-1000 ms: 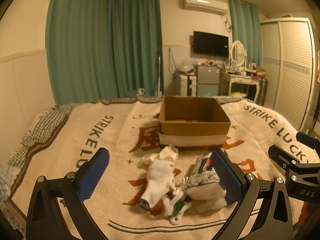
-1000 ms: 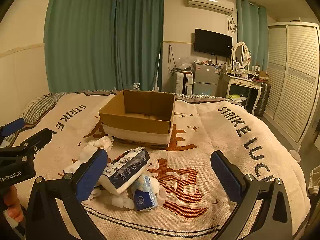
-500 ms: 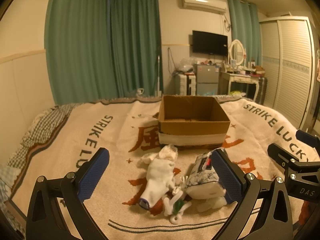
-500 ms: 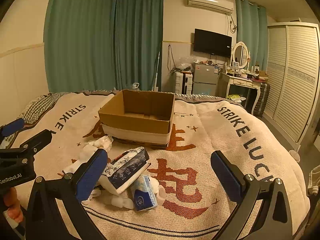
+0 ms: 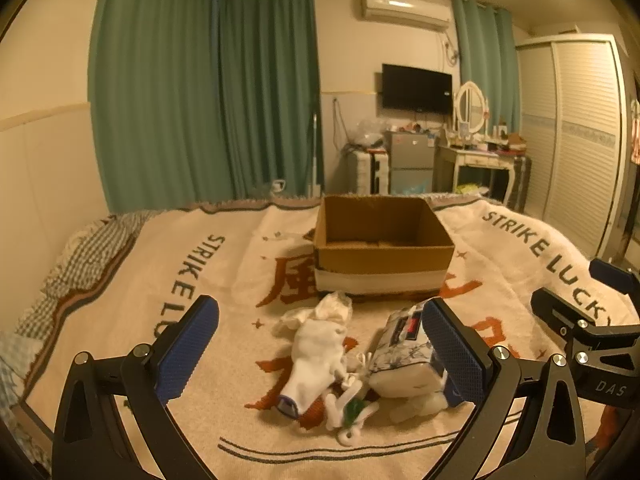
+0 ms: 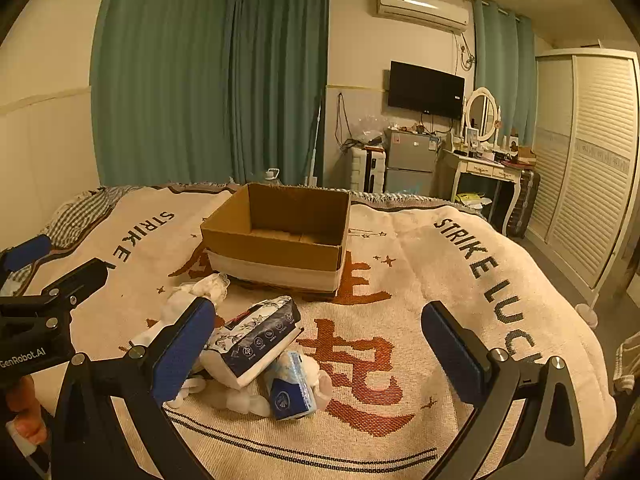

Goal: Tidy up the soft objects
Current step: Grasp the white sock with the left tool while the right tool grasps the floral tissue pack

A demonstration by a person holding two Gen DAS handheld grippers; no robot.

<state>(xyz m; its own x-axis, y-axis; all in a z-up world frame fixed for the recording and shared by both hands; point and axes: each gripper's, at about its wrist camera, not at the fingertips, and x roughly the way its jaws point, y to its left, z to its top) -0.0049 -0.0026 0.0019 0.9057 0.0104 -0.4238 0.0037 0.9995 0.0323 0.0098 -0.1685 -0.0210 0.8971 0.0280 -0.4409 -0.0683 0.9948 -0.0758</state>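
A pile of soft things lies on the bed in front of an open, empty cardboard box point(image 5: 382, 246) point(image 6: 280, 240). The pile holds a white sock point(image 5: 316, 356), a patterned tissue pack point(image 5: 404, 340) point(image 6: 256, 336), a small blue tissue packet point(image 6: 290, 386), crumpled white cloth point(image 6: 204, 286) and a white cord with a green bit point(image 5: 350, 410). My left gripper point(image 5: 320, 354) is open and empty, hovering just before the pile. My right gripper point(image 6: 318, 354) is open and empty, to the right of the pile.
The bed is covered by a cream blanket point(image 6: 460, 300) with "STRIKE LUCKY" lettering and red characters. Green curtains point(image 5: 208, 92), a TV, a small fridge, a dressing table and a wardrobe point(image 6: 588, 160) stand beyond the bed.
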